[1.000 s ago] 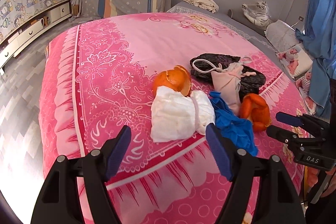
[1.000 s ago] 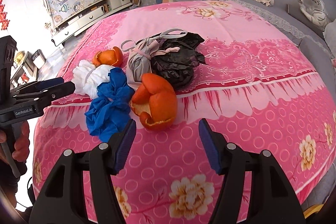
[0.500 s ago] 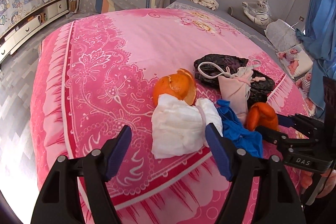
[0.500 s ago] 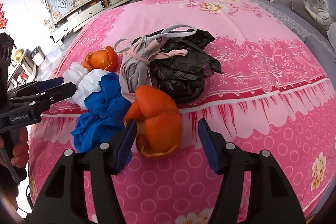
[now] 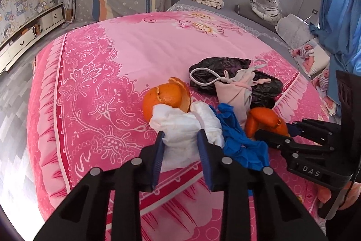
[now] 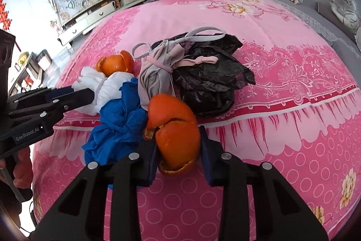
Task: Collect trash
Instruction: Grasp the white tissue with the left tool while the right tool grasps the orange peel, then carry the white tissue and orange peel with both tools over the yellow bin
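Trash lies in a heap on the pink bedspread (image 5: 108,64). My left gripper (image 5: 180,139) is shut on a white crumpled tissue wad (image 5: 182,125), also seen in the right wrist view (image 6: 108,87). My right gripper (image 6: 178,143) is shut on an orange peel (image 6: 176,128), also seen in the left wrist view (image 5: 264,121). A second orange peel (image 5: 167,96) lies behind the wad. A blue glove (image 6: 117,119) lies between the two grippers. A beige mask bundle (image 6: 158,73) rests on a black plastic bag (image 6: 209,78).
The bed's near edge drops off just below the heap. A dresser (image 5: 29,33) stands far left across the floor. Pillows, dolls (image 5: 309,53) and a toy tiger (image 5: 266,6) lie at the bed's far right. A blue curtain (image 5: 338,3) hangs right.
Both grippers moved forward onto the heap and closed: the left on the white tissue wad, the right on the near orange peel.
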`<state>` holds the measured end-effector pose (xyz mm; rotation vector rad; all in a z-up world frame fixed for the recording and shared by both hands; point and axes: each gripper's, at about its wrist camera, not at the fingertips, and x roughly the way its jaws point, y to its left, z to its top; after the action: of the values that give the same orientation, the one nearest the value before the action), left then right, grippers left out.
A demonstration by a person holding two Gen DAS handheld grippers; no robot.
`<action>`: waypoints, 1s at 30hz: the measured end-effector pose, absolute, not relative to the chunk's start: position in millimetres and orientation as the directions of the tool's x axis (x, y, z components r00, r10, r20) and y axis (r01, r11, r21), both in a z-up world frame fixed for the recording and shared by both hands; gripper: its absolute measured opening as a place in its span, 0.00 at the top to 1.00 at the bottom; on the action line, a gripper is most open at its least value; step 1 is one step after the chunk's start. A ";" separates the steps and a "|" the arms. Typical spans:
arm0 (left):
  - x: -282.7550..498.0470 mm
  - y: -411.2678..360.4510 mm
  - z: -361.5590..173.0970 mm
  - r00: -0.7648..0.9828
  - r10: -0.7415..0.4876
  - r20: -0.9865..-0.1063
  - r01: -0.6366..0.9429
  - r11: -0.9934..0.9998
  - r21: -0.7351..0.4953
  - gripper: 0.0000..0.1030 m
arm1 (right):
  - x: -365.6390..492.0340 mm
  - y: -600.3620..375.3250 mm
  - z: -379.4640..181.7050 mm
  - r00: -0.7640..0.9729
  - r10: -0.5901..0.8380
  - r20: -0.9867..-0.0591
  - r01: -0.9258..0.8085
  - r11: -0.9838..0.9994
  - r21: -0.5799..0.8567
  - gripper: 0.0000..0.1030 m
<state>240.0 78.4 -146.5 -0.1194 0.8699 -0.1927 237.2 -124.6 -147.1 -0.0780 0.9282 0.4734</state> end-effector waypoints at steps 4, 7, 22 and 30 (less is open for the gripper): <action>234.5 82.5 -140.1 0.640 -0.208 -0.740 0.110 0.978 -0.180 0.76 | 231.0 -130.2 -137.9 0.528 0.363 -0.768 -0.420 0.897 0.134 0.73; 228.8 85.2 -132.7 0.646 -0.216 -0.732 0.115 0.976 -0.186 0.76 | 226.7 -135.1 -131.7 0.542 0.366 -0.757 -0.414 0.900 0.138 0.73; 184.4 89.7 -98.0 0.703 -0.206 -0.680 0.116 0.977 -0.177 0.76 | 193.7 -159.0 -103.3 0.599 0.375 -0.708 -0.401 0.905 0.141 0.74; 167.4 86.1 -91.4 0.711 -0.221 -0.668 0.129 0.974 -0.185 0.76 | 174.7 -167.6 -92.6 0.621 0.371 -0.691 -0.400 0.908 0.128 0.74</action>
<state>167.4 86.1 -91.4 -0.1287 0.7558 -0.1945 174.7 -167.6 -92.6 -0.0395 0.7846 0.4431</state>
